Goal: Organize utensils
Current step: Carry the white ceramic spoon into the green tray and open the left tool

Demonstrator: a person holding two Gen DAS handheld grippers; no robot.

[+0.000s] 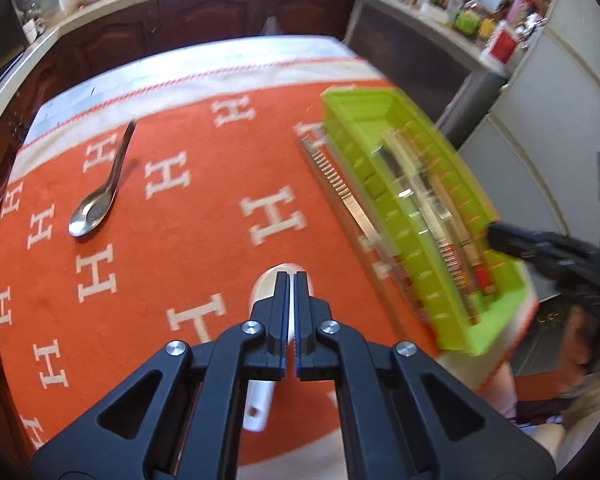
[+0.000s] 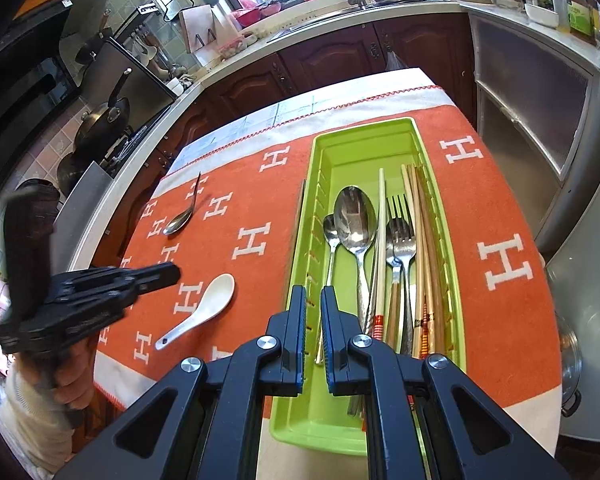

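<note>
A green plastic tray (image 2: 364, 128) on the orange cloth holds metal spoons (image 2: 354, 220), forks (image 2: 400, 240) and chopsticks (image 2: 422, 248). My right gripper (image 2: 313, 292) is shut on the tray's left wall near its front end. In the left wrist view the tray (image 1: 360, 136) looks tilted and blurred, with the right gripper (image 1: 494, 236) at its side. A white ceramic spoon (image 2: 208, 304) lies on the cloth left of the tray. My left gripper (image 1: 291, 276) hovers shut over that white spoon (image 1: 266, 288), holding nothing. A metal spoon (image 1: 94, 208) lies farther left.
The orange cloth (image 2: 500, 208) with white H letters covers a small table. Dark wooden cabinets (image 2: 332, 56) and a crowded counter stand behind it, a stove with pans (image 2: 108, 120) is at the left, and grey cabinet doors (image 2: 532, 120) are at the right.
</note>
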